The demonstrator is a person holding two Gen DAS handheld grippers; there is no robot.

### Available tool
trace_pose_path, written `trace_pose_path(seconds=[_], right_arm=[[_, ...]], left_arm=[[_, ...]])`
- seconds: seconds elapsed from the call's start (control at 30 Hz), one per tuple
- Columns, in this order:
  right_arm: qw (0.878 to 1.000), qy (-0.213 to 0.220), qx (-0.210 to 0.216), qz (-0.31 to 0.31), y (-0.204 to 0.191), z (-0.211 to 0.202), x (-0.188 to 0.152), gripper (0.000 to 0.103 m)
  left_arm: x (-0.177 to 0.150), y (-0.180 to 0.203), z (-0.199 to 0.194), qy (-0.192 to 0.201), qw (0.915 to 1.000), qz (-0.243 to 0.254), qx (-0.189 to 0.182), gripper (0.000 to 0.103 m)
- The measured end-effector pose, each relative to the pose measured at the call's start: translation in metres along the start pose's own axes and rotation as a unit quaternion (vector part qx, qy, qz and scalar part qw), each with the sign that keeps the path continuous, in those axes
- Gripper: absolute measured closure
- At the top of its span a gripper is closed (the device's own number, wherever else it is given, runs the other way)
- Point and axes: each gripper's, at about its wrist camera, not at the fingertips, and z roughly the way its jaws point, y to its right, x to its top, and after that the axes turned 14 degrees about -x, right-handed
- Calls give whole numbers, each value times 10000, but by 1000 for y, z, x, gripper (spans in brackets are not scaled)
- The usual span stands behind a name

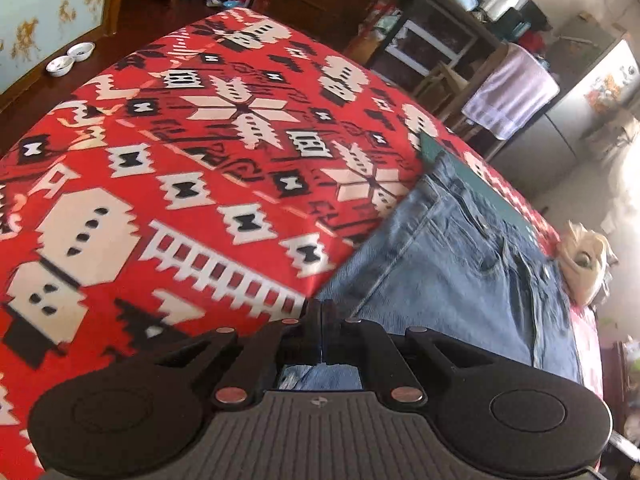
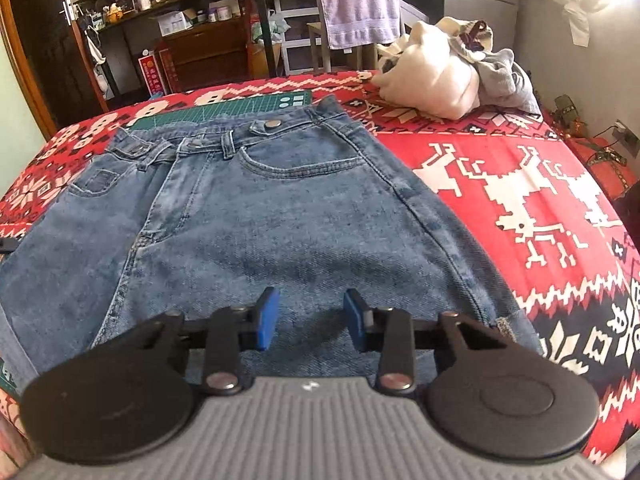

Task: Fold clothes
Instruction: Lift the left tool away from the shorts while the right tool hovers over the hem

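Blue denim jeans [image 2: 280, 208] lie flat on the red patterned bedspread [image 2: 500, 168], waistband and button at the far end. My right gripper [image 2: 310, 316] hovers over the near part of the denim. Its blue pads [image 2: 267, 318] stand apart, with nothing between them. In the left wrist view the jeans [image 1: 460, 272] run away to the right. My left gripper [image 1: 322, 320] is shut at their near edge, with denim showing under and behind the closed fingers.
A green cutting mat [image 2: 224, 110] pokes out from under the waistband. A pile of pale and grey clothes [image 2: 436, 80] sits at the bed's far right. A lilac towel [image 2: 358, 4] hangs beyond the bed, in front of cluttered shelves. Two white bowls [image 1: 70, 58] stand on the floor.
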Motion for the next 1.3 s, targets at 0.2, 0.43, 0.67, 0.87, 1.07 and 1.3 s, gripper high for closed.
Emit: trace_pose_path(seconds=[0.2, 0.43, 0.67, 0.87, 1.07, 1.3], right_arm=[[10000, -8, 15, 54, 4, 0, -1, 63], [9999, -34, -30, 167, 15, -3, -5, 62], [9997, -58, -111, 211, 17, -3, -2, 62], [9991, -55, -165, 382, 24, -9, -2, 62], [9997, 14, -118, 227, 20, -12, -1, 61], [10000, 8, -10, 53, 9, -9, -2, 61]], left_arm=[[-4, 12, -7, -115, 9983, 409, 403, 100], [23, 39, 14, -89, 9977, 675, -29, 99], [62, 57, 80, -250, 9979, 457, -372, 99], [51, 47, 80, -278, 9982, 486, -233, 99], [29, 44, 43, -176, 9971, 692, -247, 98], [-2, 100, 54, -194, 9770, 1915, -922, 98]])
